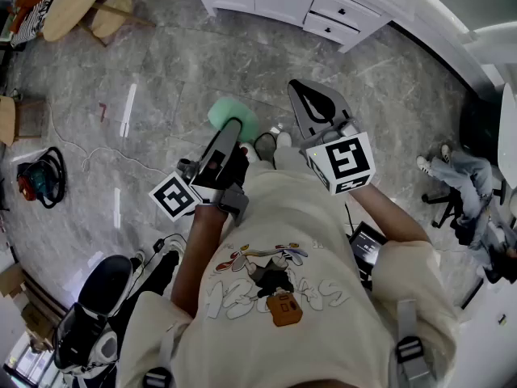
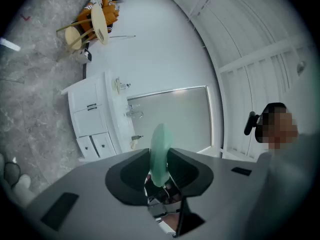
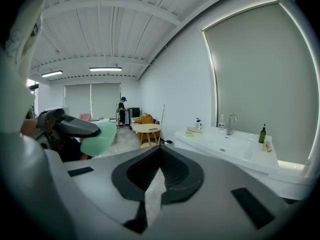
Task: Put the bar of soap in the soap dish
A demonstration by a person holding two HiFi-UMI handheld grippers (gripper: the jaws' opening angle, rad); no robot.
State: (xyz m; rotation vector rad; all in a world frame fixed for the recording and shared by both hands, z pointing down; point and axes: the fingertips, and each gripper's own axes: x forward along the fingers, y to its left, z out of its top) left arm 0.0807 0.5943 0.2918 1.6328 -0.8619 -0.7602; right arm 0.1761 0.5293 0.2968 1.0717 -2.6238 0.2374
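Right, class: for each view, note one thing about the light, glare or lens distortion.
Head view: the wide lens bows the room, and white glare streaks lie on the glossy grey marble floor. Left gripper view: black corners, and the pale green oval piece near the lens looks soft-edged. Right gripper view: the long ceiling strip lights burn white, and the white walls curve.

A green dish filled the gap between the jaws of the left gripper. Open air lay ahead of the closed jaws of the right gripper. The white counter stood well off to their right, and the dish stood near on their left.
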